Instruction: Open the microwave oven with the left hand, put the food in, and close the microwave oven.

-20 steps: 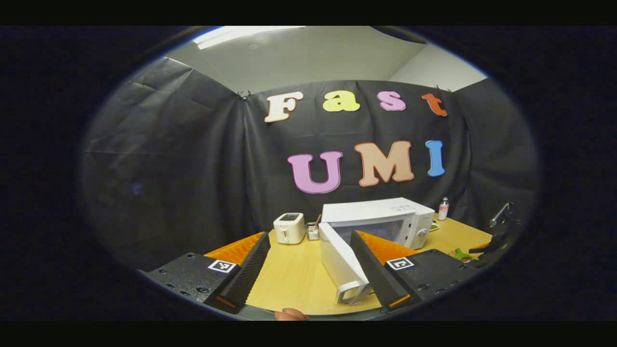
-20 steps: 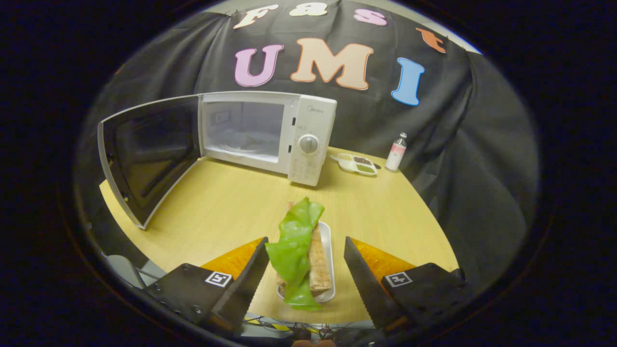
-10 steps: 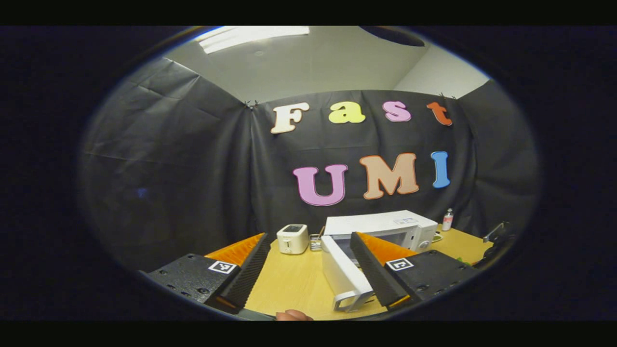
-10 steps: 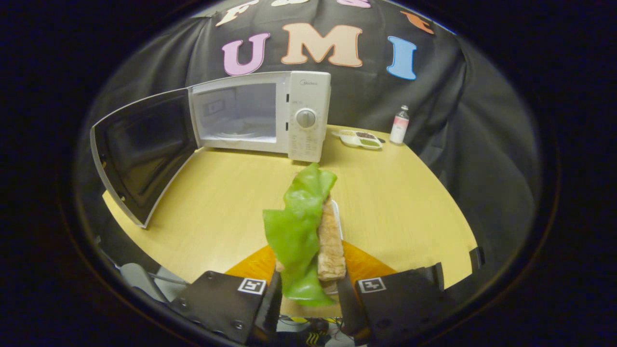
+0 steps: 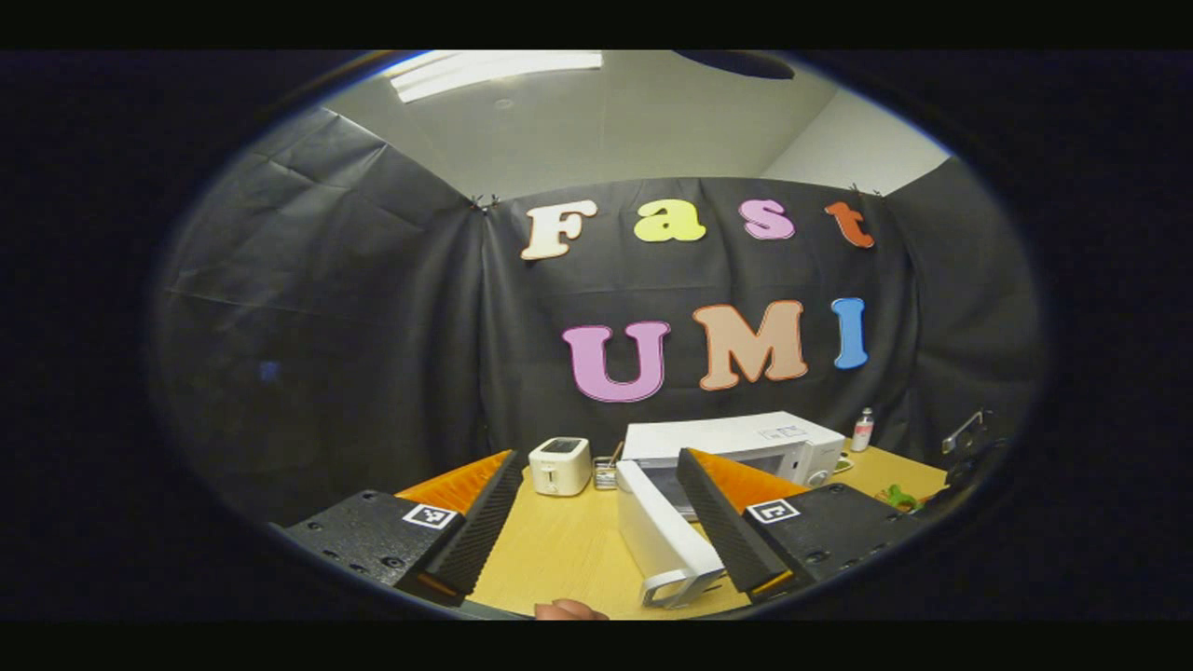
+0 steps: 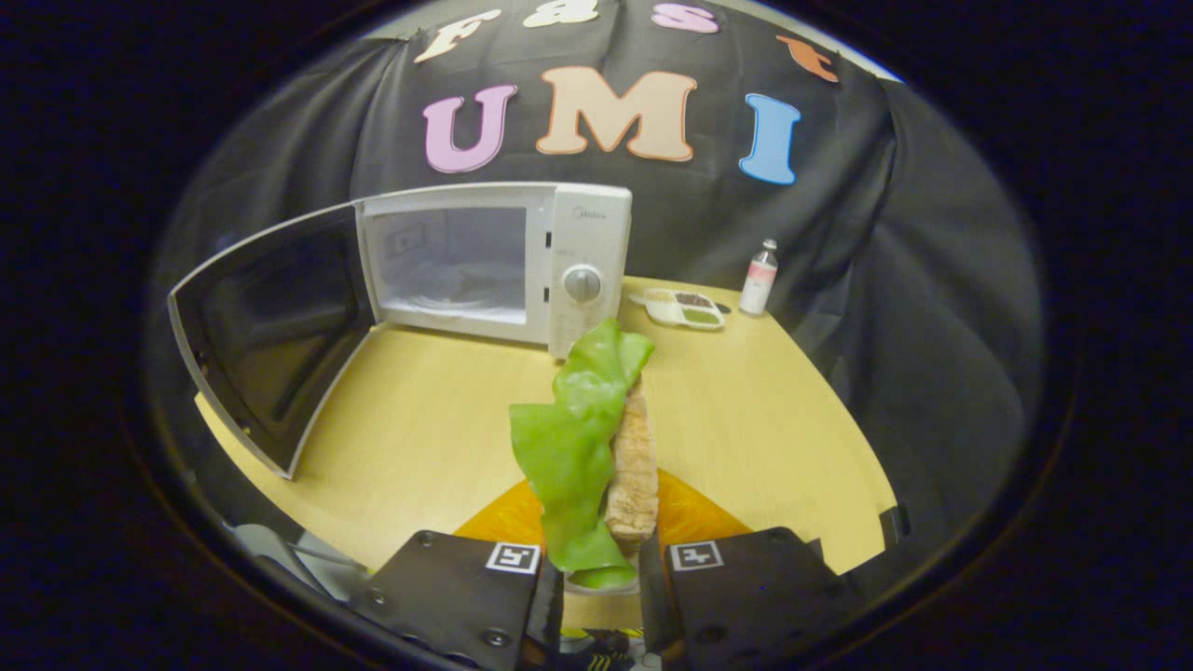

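Right gripper (image 6: 596,582) clamping food (image 6: 596,447), microwave (image 6: 522,266) door (image 6: 266,331) open

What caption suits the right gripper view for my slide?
Right gripper shut on the food, facing the open microwave.

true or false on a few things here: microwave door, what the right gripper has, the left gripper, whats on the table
1. The microwave door is shut. False: it stands swung wide open, with the cavity in view.
2. The right gripper is shut on the food. True.
3. The left gripper holds the door handle. False: its jaws are open with nothing between them.
4. A toaster stands on the table left of the microwave in the left gripper view. True.
5. The bottle lies on its side. False: it stands upright, near a small dish.
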